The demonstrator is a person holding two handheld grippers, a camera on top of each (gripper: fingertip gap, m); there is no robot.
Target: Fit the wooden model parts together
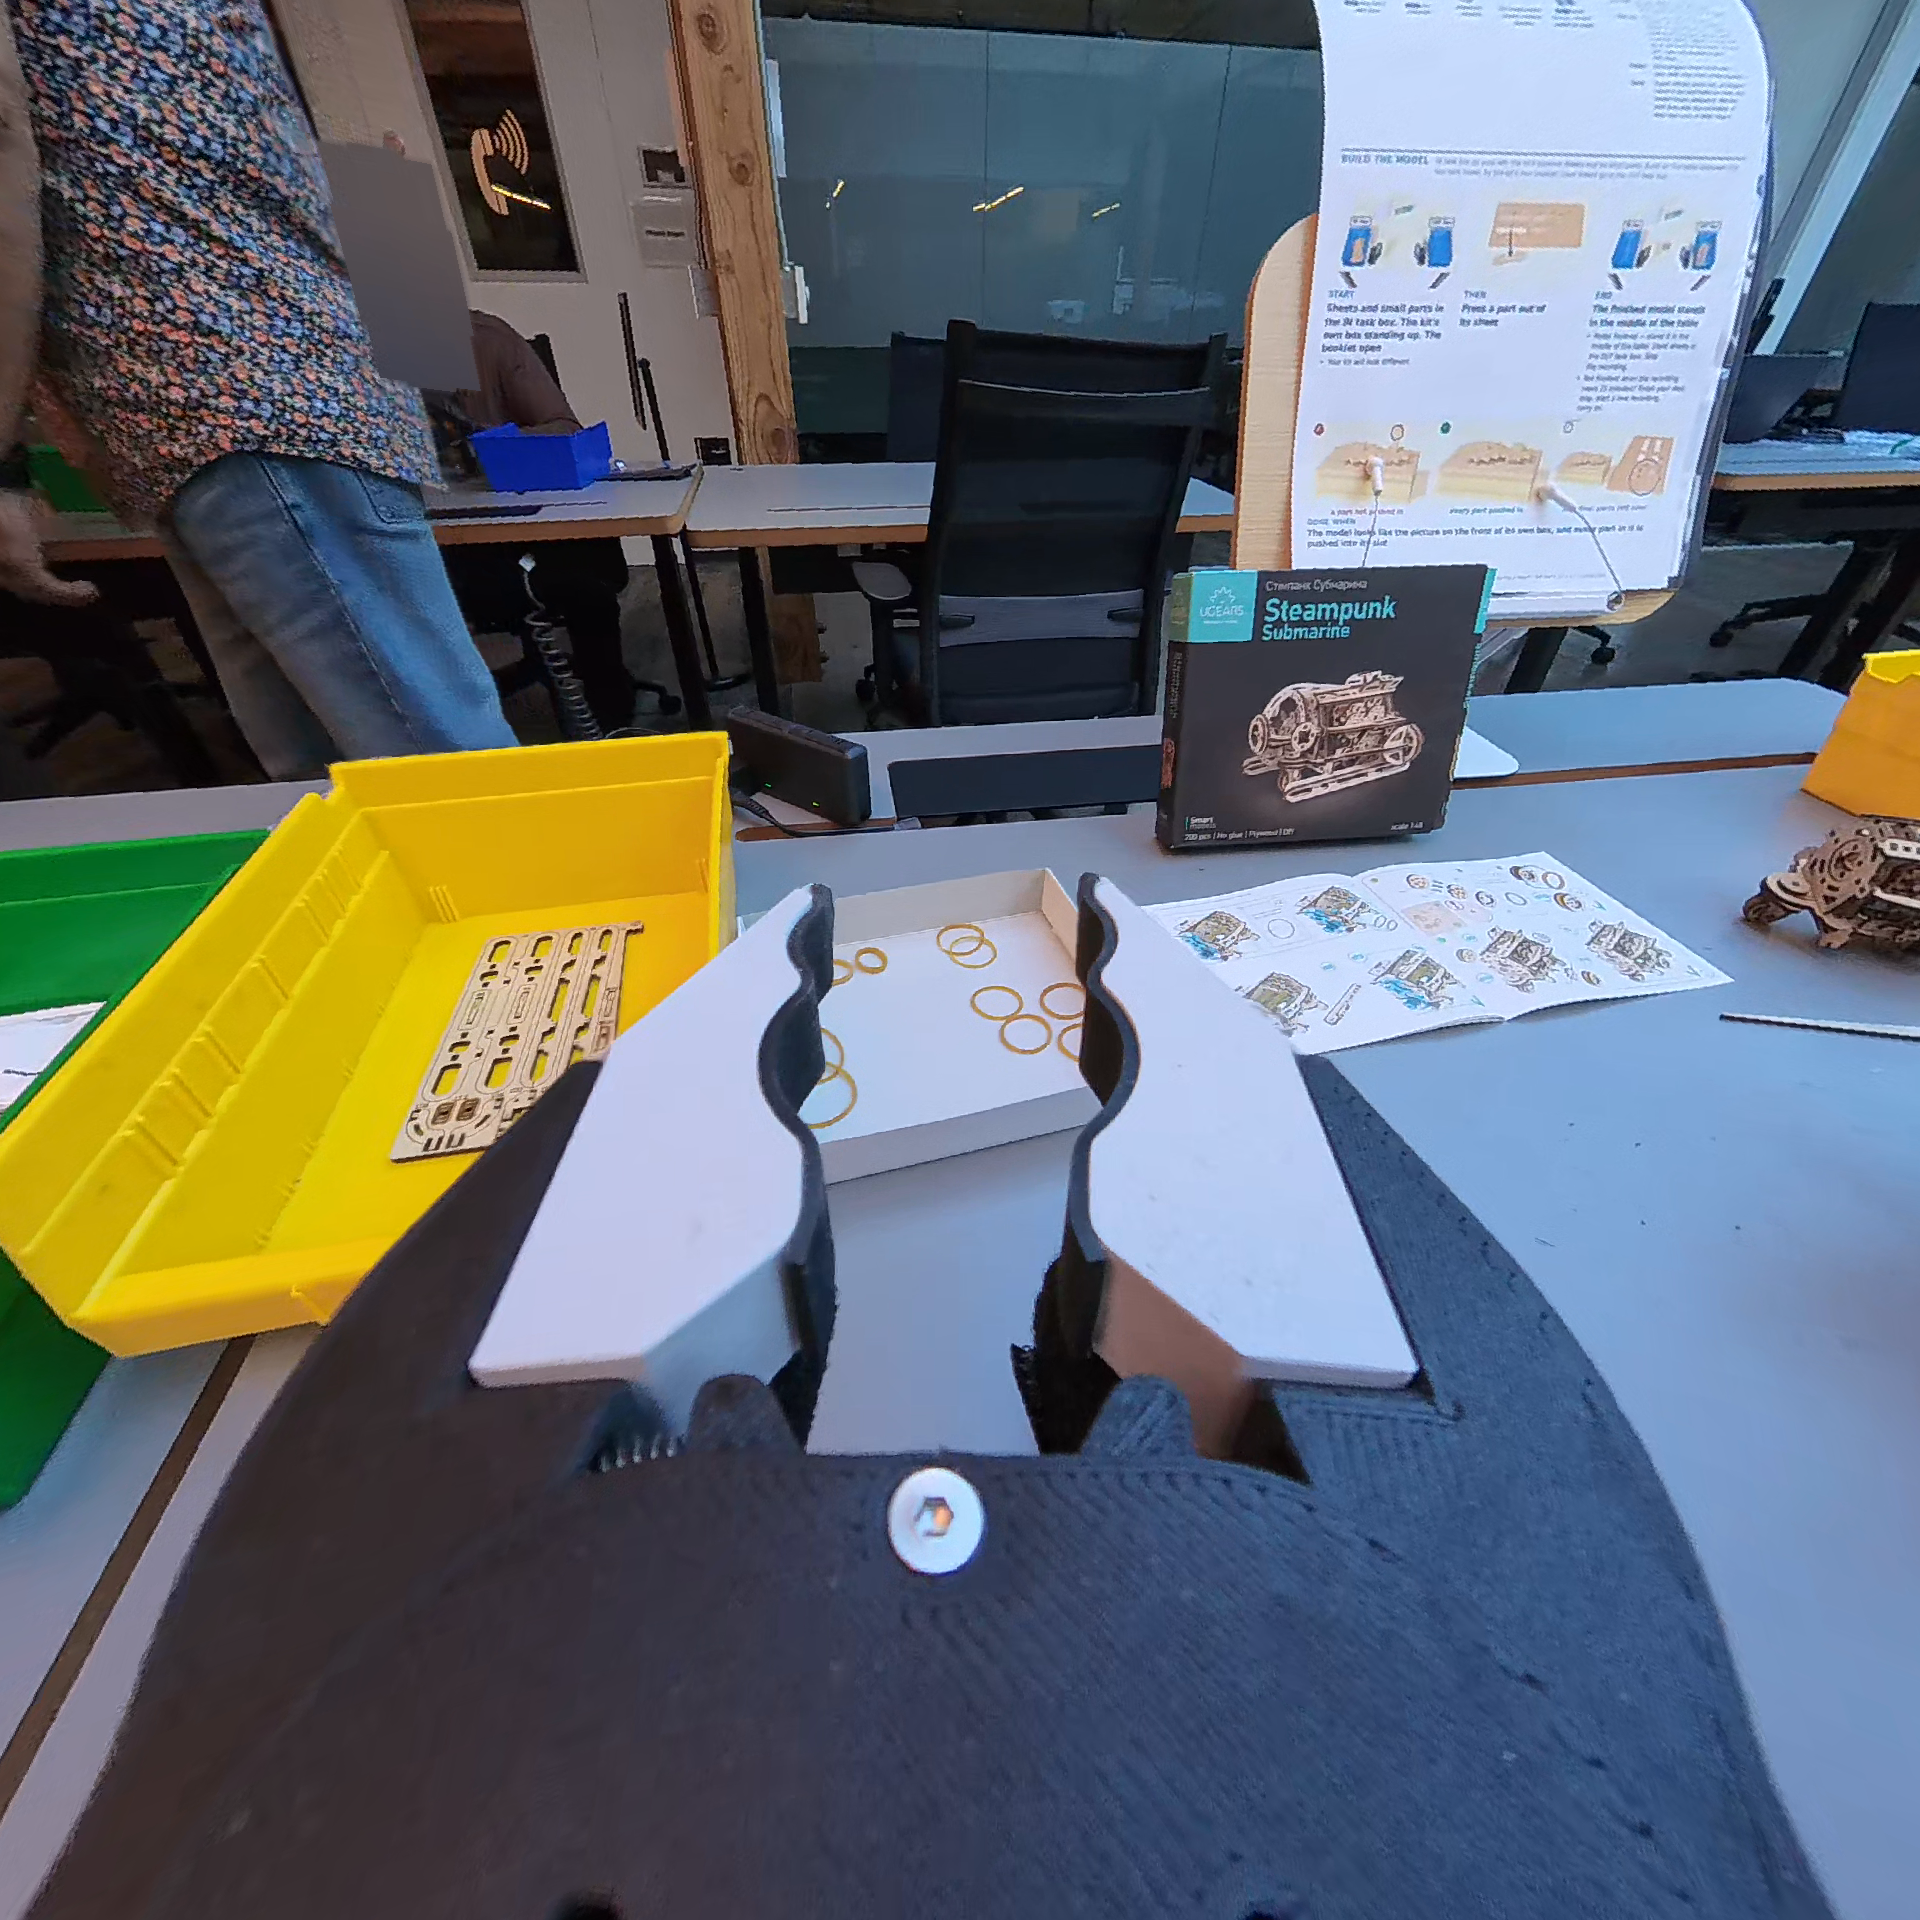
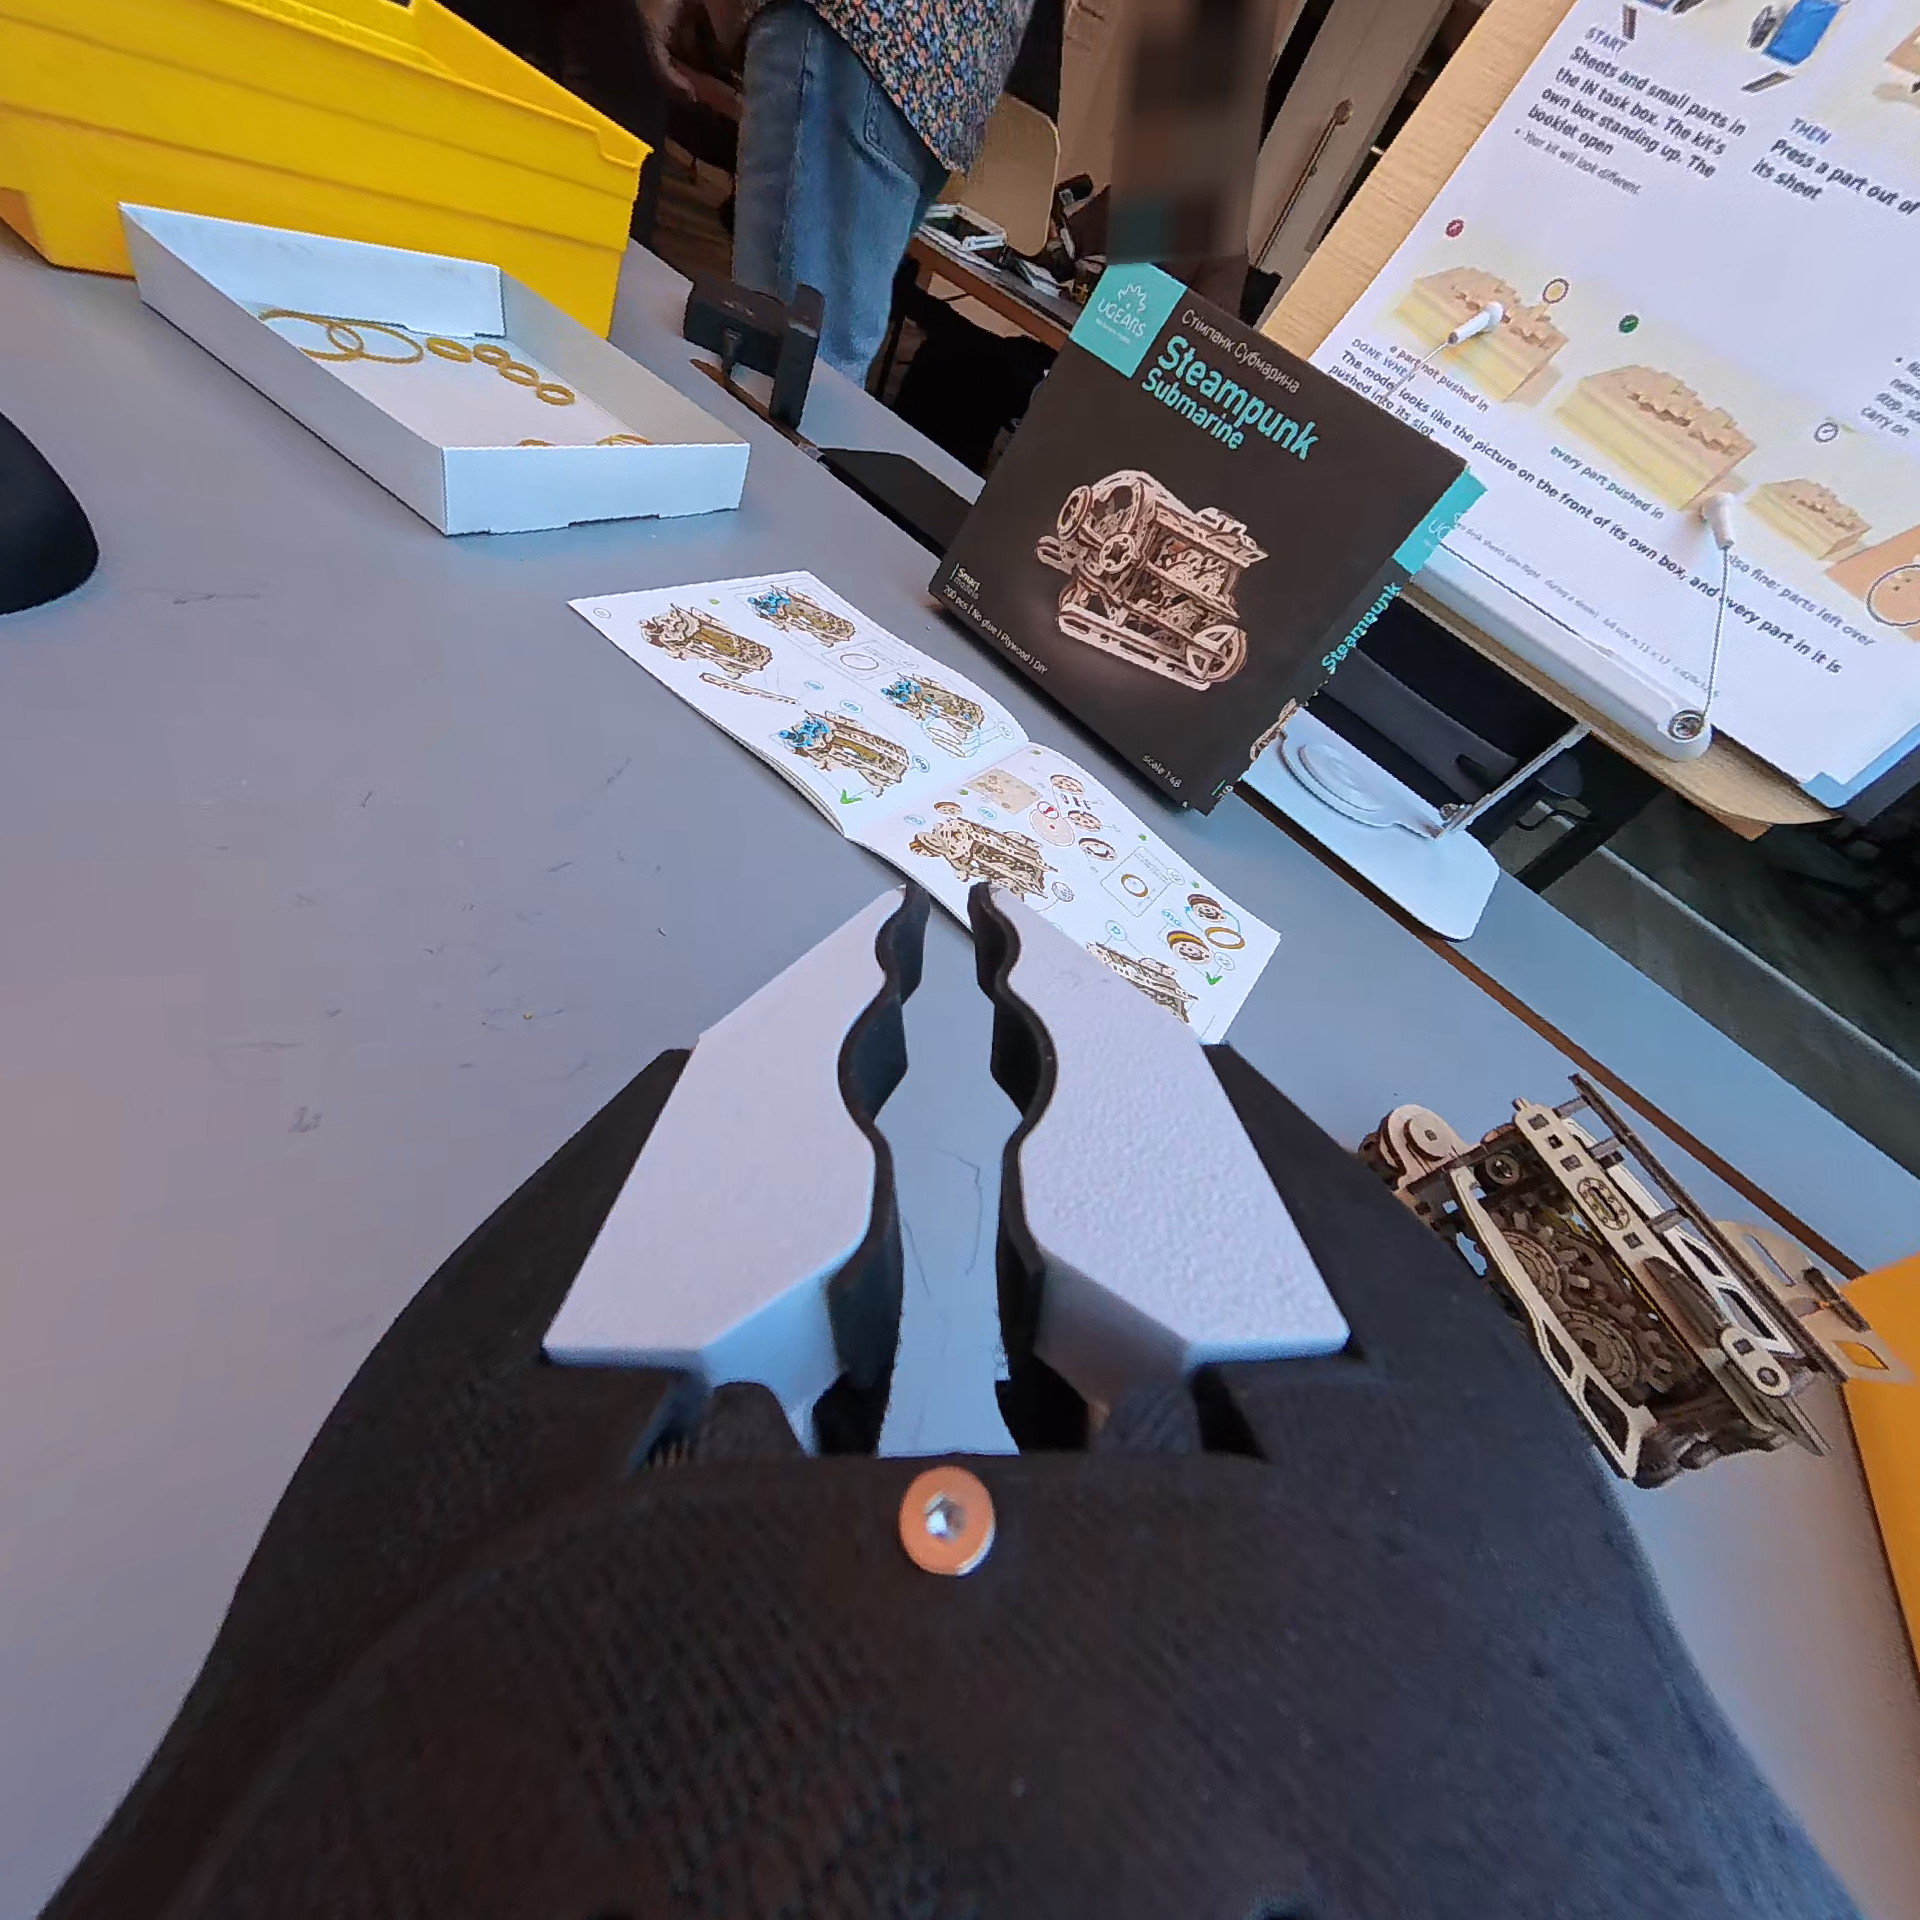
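Observation:
A wooden parts sheet lies flat in the yellow bin at the left. The partly built wooden model stands on the grey table at the far right; in the right wrist view the model is just right of my right gripper. My left gripper is open and empty, held over the near edge of a white tray of rubber bands. My right gripper is empty, its fingers a narrow gap apart, pointing at the open booklet.
The kit's dark box stands behind the booklet, with an instruction board behind it. A green bin sits far left, a second yellow bin far right. A thin stick lies on the table. A person stands behind. Measured from the fingertips, the model is 20 cm or so from the right gripper and 60 cm from the left.

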